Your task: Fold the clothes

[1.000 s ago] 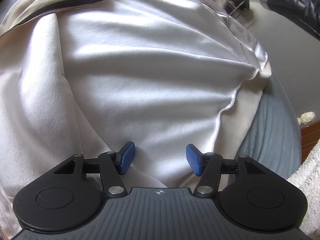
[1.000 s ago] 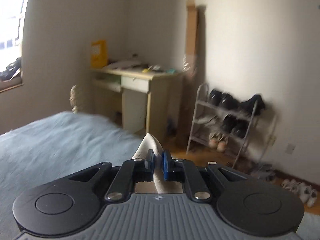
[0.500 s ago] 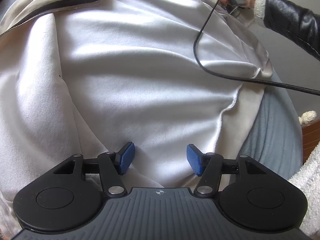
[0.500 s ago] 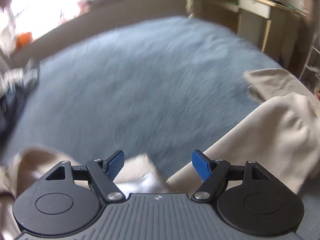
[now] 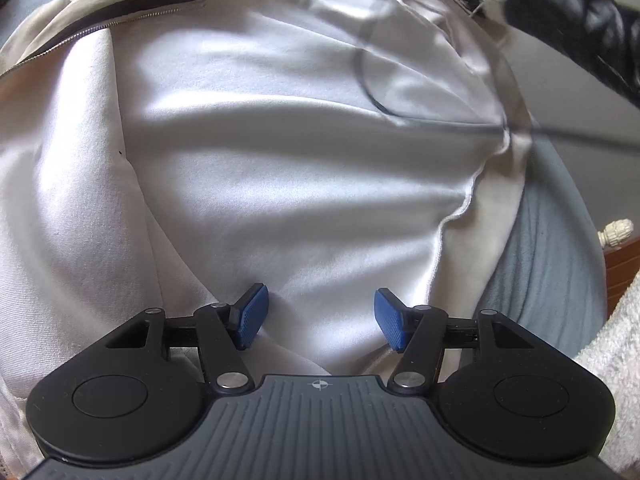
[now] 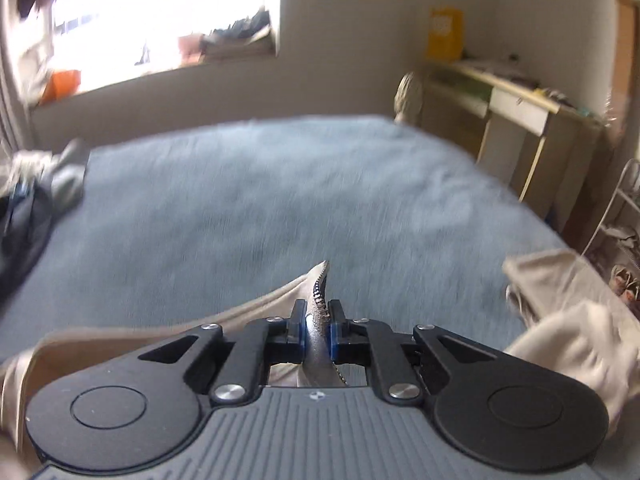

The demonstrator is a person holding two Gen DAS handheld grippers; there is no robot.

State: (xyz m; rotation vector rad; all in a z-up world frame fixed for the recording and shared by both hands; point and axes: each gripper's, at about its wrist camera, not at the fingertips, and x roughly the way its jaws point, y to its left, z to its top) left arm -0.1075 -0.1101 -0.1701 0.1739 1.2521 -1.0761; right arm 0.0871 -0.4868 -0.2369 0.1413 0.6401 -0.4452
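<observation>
Blue-grey bedding (image 6: 280,200) covers the bed that carries everything, and a pale cream zip jacket (image 5: 280,160) lies spread across it with its white lining up.

Nearest in the left wrist view, the left tool (image 5: 318,320) hangs over the jacket's lining with its jaws standing about half apart, the blue pads (image 5: 252,316) clear of the cloth between them (nothing is pinched). Beyond it the lining runs up in soft folds to a black-trimmed zip edge (image 5: 132,16) at the upper left. At the upper right a black sleeve (image 5: 580,28) reaches in, and a thin dark cable (image 5: 400,112) trails blurred across the fabric.

In the right wrist view, the right tool (image 6: 318,334) is closing on the jacket's zipper edge (image 6: 320,288), the teeth showing between the pads and a point of cloth sticking up past them. More of the jacket bunches at the lower right (image 6: 568,320). Farther off, dark clothes (image 6: 32,208) sit at the bed's left edge; behind are a bright window (image 6: 140,12), a wooden desk (image 6: 520,108) with a yellow box (image 6: 444,32), and a shoe rack (image 6: 616,220) at the far right.
</observation>
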